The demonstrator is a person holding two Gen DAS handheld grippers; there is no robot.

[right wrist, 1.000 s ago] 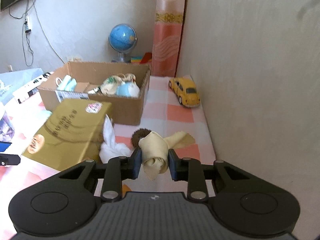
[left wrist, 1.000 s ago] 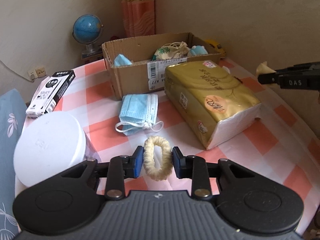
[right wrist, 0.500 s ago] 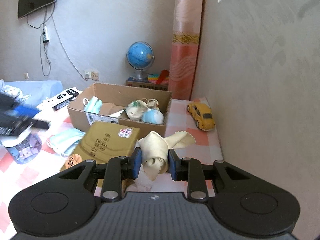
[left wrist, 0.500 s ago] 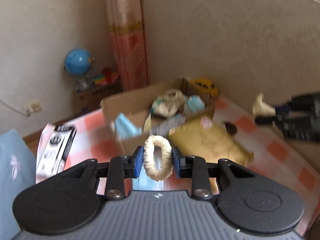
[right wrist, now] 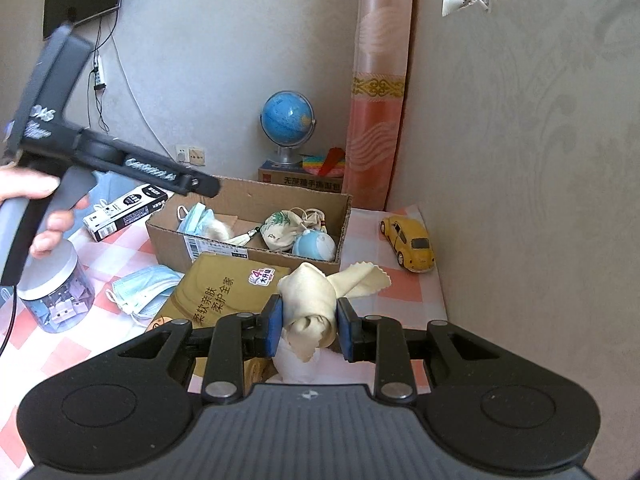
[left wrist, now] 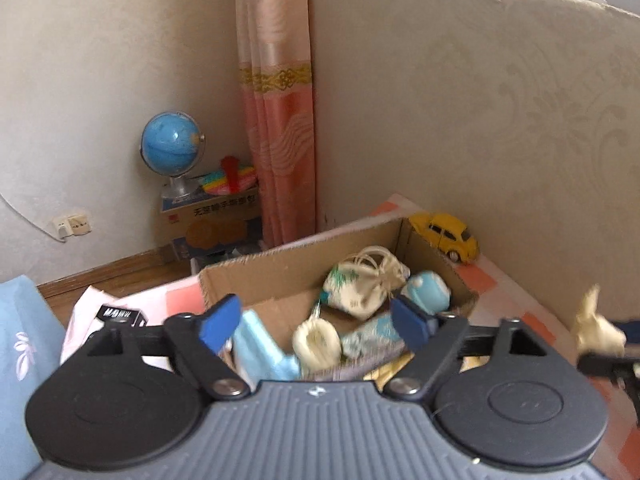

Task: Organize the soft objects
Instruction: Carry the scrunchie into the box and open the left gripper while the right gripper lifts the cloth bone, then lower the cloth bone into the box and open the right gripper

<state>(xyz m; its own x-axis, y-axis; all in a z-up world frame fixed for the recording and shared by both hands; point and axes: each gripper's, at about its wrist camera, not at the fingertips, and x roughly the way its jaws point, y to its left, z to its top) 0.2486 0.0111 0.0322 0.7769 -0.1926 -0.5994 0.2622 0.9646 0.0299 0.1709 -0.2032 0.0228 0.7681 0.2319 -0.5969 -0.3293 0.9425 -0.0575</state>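
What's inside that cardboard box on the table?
Inside the cardboard box: a blue face mask, a cream fluffy hair tie, a patterned drawstring pouch and a round light-blue object. The box's near wall hides whatever lies low behind it.

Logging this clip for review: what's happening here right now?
A person is sorting soft items into a cardboard box. The left gripper, above the box, has its jaws opening, and the cream scrunchie sits loose below them in the box. The right gripper is shut on a cream cloth, not yet over the box.
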